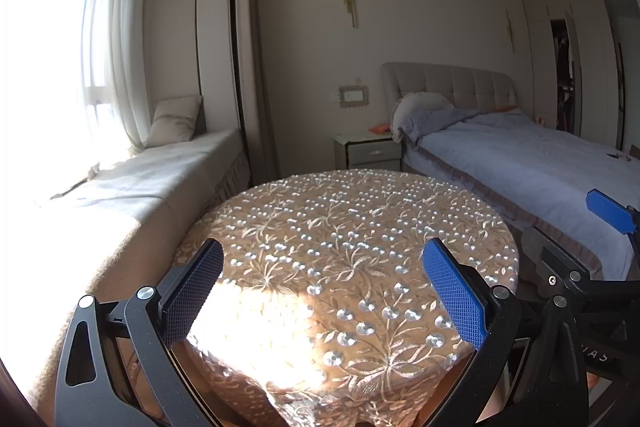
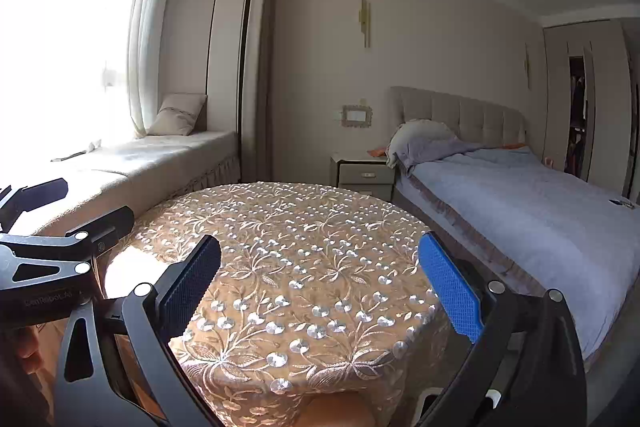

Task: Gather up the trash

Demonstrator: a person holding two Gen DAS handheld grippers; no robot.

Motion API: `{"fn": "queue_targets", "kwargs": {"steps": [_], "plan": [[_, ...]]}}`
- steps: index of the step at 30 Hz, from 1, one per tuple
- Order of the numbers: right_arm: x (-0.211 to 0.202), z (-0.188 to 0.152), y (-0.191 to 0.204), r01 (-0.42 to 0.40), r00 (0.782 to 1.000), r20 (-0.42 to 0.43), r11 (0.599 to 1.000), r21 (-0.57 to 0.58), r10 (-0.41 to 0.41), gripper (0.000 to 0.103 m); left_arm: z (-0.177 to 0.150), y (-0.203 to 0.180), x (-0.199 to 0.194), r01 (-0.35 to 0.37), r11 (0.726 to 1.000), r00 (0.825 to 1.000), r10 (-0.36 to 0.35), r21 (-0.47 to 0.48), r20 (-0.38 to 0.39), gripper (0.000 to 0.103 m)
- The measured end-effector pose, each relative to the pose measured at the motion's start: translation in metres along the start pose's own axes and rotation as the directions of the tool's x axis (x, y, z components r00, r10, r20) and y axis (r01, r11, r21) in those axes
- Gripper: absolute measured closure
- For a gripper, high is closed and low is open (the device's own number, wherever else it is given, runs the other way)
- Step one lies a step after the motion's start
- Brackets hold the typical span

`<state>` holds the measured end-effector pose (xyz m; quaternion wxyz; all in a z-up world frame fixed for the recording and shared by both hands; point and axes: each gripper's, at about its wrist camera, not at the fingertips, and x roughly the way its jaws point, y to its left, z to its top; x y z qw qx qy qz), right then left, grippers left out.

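Sunlight from the window falls on a round table (image 1: 360, 227) with an embroidered cloth, and a bed (image 1: 520, 163) stands on the right. I hold the left gripper (image 1: 324, 291) and right gripper (image 2: 320, 287) wide open and empty over the near table edge. I see no trash.

left hand-held gripper (image 1: 322, 291): jaws wide apart, empty | right hand-held gripper (image 2: 320, 285): jaws wide apart, empty

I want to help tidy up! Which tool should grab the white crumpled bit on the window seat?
Probably the left tool: it is on the window seat side, nearer the white crumpled bit. The right tool sits by the bed. Both are open.
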<state>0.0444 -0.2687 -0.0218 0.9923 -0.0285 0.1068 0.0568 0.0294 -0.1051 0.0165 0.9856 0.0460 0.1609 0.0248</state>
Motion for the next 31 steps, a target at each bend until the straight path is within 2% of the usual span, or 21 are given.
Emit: {"fn": "queue_targets", "kwargs": {"steps": [9,16,31], "plan": [[0.0017,-0.001,0.0021,-0.002,1.0,-0.007,1.0,-0.006,0.002,0.005,-0.001,0.0008,0.0002,-0.005,1.0,1.0,0.005,-0.003,-0.003,0.005],[0.0019,-0.002,0.0031,-0.001,1.0,-0.012,1.0,-0.01,0.001,0.005,-0.0033,-0.0045,-0.0027,-0.051,0.998,0.998,0.051,0.025,0.025,0.005],[0.0021,-0.0024,-0.0035,-0.006,1.0,-0.021,1.0,0.003,0.006,0.005,-0.002,-0.0012,0.0057,-0.01,1.0,1.0,0.01,0.002,-0.017,0.005]]}}
